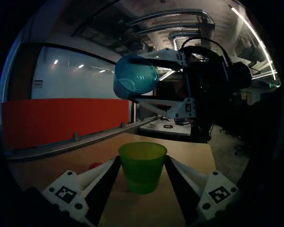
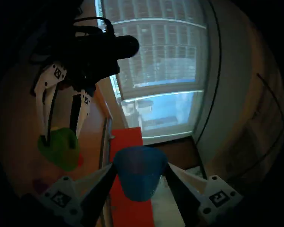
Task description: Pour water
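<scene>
blue cup [image 1: 135, 81] clear of green cup [image 1: 142, 166] (higher)

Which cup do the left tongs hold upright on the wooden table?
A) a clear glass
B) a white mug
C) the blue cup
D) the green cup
D: the green cup stands upright on the table between the left tongs, while the blue cup is raised and tipped in the right tongs.
</scene>
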The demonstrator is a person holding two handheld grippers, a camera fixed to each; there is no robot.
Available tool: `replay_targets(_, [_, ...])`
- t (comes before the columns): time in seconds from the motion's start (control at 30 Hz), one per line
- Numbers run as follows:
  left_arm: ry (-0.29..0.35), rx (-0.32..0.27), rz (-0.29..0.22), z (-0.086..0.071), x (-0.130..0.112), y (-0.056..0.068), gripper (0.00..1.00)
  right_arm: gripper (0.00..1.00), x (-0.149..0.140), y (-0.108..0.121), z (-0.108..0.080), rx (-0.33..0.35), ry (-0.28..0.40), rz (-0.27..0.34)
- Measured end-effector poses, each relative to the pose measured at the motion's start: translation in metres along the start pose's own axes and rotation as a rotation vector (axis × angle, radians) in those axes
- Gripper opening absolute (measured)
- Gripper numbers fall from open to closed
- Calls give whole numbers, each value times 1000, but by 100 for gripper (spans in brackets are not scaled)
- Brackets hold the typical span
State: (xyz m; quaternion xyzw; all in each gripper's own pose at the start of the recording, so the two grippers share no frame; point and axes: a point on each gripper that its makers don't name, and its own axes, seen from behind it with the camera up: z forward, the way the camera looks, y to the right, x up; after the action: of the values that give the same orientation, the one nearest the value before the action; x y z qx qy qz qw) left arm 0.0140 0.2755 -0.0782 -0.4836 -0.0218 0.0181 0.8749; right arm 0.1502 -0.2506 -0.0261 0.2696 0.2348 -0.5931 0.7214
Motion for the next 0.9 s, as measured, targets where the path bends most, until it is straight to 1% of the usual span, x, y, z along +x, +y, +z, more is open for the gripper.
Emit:
replay_targets(0.27, [-4, 9, 0, -3, -1, -3, 84, 89, -21, -11, -6, 9, -30, 314])
replay_targets(0.43, [-6, 13, 0, -4, 1, -3, 84, 90, -27, -21, -12, 26, -35, 515])
replay_targets(0.77, [-16, 18, 7, -7, 0, -4, 84, 89, -37, -36, -21, 71, -43, 975])
replay_targets(0.87, [-21, 22, 9, -8, -1, -4, 84, 89, -37, -43, -24, 100, -44, 1075])
replay_targets(0.9, [-22, 23, 9, -9, -1, -4, 84, 89, -37, -45, -25, 109, -45, 1099])
